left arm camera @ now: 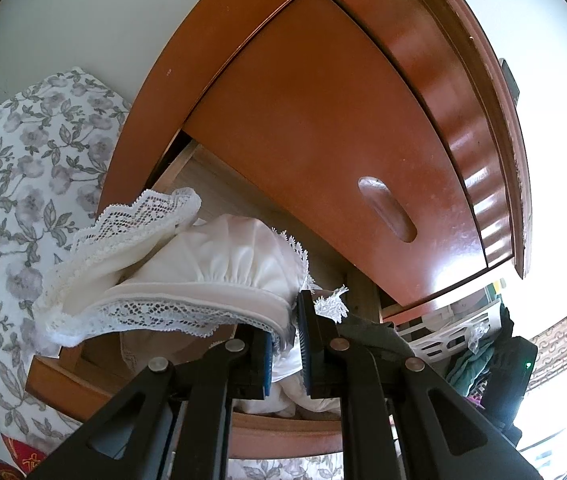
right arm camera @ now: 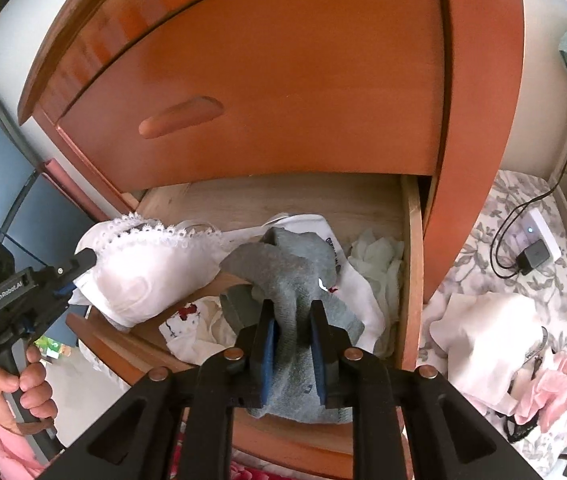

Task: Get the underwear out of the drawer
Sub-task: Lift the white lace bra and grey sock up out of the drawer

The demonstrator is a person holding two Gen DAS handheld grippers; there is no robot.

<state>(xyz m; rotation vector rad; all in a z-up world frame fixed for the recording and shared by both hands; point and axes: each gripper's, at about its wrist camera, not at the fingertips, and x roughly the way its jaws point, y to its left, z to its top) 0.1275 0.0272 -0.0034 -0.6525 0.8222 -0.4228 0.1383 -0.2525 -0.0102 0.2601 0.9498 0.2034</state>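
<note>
Left gripper (left arm camera: pixel 289 344) fingers clamp lacy white bra (left arm camera: pixel 203 272); right gripper (right arm camera: pixel 293 344) fingers pinch nubbly grey sock (right arm camera: pixel 287 276)

"GenRobot.AI" printed on left gripper (right arm camera: pixel 68 276) body; other lettering illegible.

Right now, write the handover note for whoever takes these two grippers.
Left gripper: shut on the white lace-trimmed bra, lifted above the open drawer.
Right gripper: gray sock between its fingers, hanging over the drawer.
Done: drawer open, both pieces raised.
Left: carry both clear and set them down; more white garments lie inside. Other clothes already lie on the floral bedding.
</note>
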